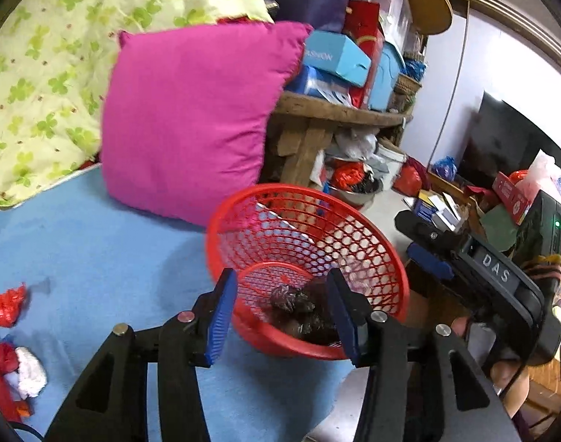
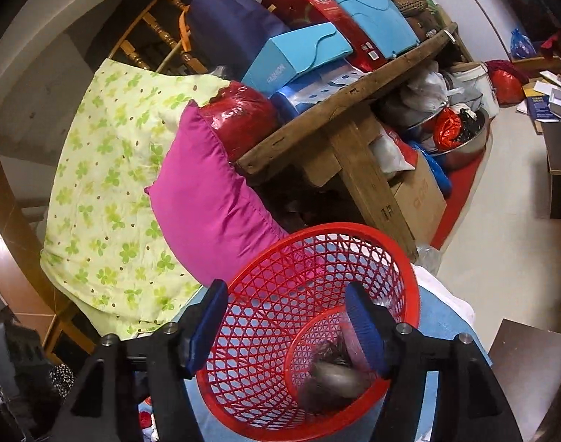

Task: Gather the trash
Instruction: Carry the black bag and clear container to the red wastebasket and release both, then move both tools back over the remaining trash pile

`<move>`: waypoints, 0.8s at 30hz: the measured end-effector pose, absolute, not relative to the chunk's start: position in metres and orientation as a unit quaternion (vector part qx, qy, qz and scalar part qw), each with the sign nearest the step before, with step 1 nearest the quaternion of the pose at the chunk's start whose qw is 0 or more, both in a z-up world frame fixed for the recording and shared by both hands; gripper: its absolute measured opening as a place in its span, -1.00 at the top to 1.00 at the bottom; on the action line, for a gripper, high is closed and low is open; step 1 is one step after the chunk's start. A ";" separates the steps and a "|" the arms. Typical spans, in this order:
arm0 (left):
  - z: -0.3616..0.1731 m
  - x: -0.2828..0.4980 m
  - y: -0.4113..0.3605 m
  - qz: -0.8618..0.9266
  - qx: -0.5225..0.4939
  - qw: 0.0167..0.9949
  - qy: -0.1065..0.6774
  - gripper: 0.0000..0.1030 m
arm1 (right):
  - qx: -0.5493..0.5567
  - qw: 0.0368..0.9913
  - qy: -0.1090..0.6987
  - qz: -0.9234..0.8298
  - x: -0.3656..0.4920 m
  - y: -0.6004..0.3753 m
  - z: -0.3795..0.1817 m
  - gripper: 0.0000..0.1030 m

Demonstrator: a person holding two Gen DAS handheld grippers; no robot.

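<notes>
A red mesh basket [image 1: 306, 243] lies tilted on the blue bed sheet [image 1: 96, 250], with crumpled dark and clear wrappers [image 1: 299, 305] in its bottom. My left gripper [image 1: 280, 294] is open just in front of it, its blue pads either side of the near wall without pressing. In the right wrist view the same basket [image 2: 280, 313] fills the foreground and blurred grey trash [image 2: 332, 372] sits inside. My right gripper [image 2: 284, 298] is open: one finger is inside the rim and the other is outside. More trash lies on the sheet: a red crumpled wrapper [image 1: 7, 304] and a red, white and blue heap [image 1: 15, 368].
A pink pillow [image 1: 192, 118] and a green clover quilt [image 1: 41, 73] lie behind the basket. A wooden table [image 2: 339, 110] piled with boxes stands beside the bed. Under it sit a cardboard box [image 2: 420, 195] and a metal bowl [image 2: 464, 147] of bags. Floor clutter lies to the right.
</notes>
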State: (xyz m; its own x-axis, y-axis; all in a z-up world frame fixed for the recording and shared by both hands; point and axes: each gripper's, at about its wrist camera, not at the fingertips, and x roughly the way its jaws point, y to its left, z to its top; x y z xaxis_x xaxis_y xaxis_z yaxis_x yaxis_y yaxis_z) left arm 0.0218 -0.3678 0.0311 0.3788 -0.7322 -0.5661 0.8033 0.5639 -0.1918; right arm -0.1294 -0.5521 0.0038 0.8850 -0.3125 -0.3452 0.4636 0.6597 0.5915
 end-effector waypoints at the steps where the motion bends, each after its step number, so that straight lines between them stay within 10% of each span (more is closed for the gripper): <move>1: 0.031 0.022 -0.360 -0.459 0.055 0.832 0.307 0.00 | 0.347 0.907 0.106 -0.214 -0.129 -0.549 0.005 -0.35; 16: 0.006 0.044 -0.174 -0.258 0.010 0.932 0.256 -0.18 | 0.129 0.981 0.067 -0.127 -0.094 -0.416 0.040 -0.35; 24: -0.013 0.062 -0.101 -0.159 -0.027 0.950 0.268 -0.25 | 0.103 0.979 0.177 -0.008 -0.037 -0.344 0.014 -0.36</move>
State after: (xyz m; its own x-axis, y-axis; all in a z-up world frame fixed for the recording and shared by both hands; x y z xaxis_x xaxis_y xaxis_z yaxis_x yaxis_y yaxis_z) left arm 0.0616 -0.1007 -0.0131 0.8057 -0.3171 -0.5003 0.2878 0.9478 -0.1373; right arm -0.0374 -0.3436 0.0142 0.9370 0.0206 -0.3486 0.0521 0.9788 0.1980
